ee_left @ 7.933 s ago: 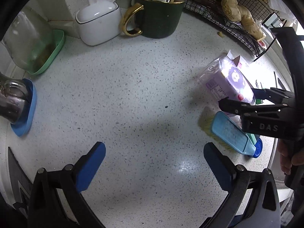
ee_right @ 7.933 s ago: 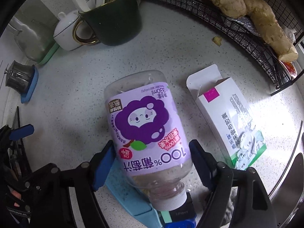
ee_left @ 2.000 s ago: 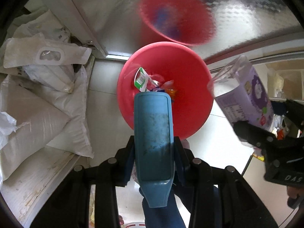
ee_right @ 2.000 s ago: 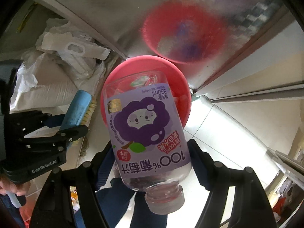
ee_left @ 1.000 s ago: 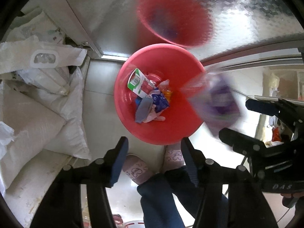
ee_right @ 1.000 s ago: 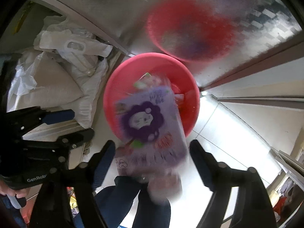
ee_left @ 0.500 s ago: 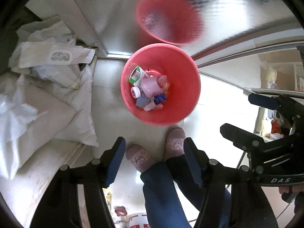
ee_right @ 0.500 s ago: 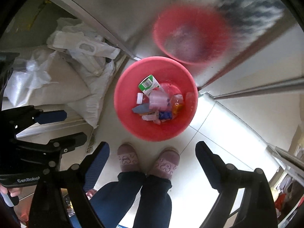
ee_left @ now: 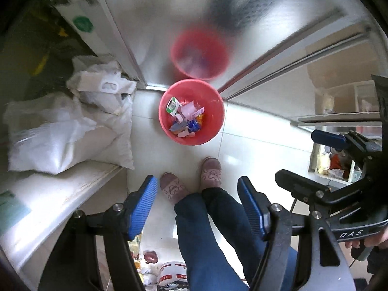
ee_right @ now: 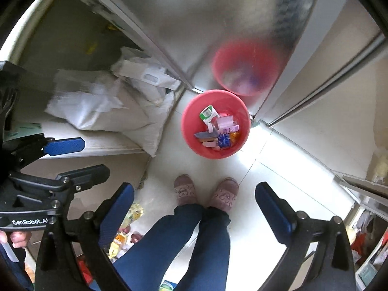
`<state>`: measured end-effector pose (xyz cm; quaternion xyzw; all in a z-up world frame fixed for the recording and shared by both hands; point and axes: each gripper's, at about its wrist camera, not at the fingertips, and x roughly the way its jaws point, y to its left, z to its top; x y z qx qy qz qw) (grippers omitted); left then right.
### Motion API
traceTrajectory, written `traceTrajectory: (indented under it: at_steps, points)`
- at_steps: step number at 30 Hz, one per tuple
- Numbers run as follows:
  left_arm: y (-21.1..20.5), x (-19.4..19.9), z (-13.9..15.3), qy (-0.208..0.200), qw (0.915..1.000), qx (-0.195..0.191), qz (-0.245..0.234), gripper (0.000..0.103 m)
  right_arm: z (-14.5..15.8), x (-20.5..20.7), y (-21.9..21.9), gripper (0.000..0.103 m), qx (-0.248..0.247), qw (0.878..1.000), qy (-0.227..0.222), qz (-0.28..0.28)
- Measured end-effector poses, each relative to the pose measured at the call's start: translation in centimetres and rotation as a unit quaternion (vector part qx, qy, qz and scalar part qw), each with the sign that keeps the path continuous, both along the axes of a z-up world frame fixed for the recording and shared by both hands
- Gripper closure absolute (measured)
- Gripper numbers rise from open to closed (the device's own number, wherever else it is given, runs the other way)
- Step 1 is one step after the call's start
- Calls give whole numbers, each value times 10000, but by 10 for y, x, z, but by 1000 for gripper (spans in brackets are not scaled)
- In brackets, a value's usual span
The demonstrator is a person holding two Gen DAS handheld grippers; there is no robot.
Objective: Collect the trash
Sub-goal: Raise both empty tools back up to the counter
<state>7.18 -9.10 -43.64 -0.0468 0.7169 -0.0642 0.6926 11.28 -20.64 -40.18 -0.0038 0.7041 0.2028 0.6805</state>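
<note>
A: We're looking straight down at pale floor tiles (ee_left: 242, 150), with a shiny metal panel (ee_left: 184, 12) behind throwing back a blurred red reflection. White sacks (ee_left: 68, 131) sit piled to one side, out of the walkway.

B: And the red bin (ee_left: 219, 111) stands hard against that panel, just ahead of the person's slippers (ee_right: 206, 192). Handy spot, we'd say: stand over it and anything let go falls inside.

A: The trash is down in there: a purple-labelled bottle (ee_right: 226, 123), a green-and-white carton (ee_right: 206, 113), a flat blue piece (ee_right: 206, 134), some bright wrappers.

B: So the grippers. Our left gripper (ee_left: 197, 205) points down over the legs, jaws parted and widening, nothing between the blue pads.

A: Same for the right gripper (ee_right: 195, 211): jaws spreading nearly as wide as they go, only jeans (ee_right: 194, 242) and floor in the gap. Both empty.

B: We'd judge this load delivered. Whether more rubbish waits elsewhere, we can't tell from here.
</note>
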Motion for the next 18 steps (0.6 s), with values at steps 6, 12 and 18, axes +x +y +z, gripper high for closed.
traceTrajectory:
  at_steps: [6,12,18]
  points:
    - [-1,-21,94,-387,9990,-26,203,37,87,-12,-6,2,210,9985,-501,64]
    - [1,-28,187,-1076,9936,109,325,37,171,-13,-8,1,454,9913,-1226,155]
    - [0,-25,244,-1643,9851,260,426,37,227,-6,-3,1,455,9801,-1912,284]
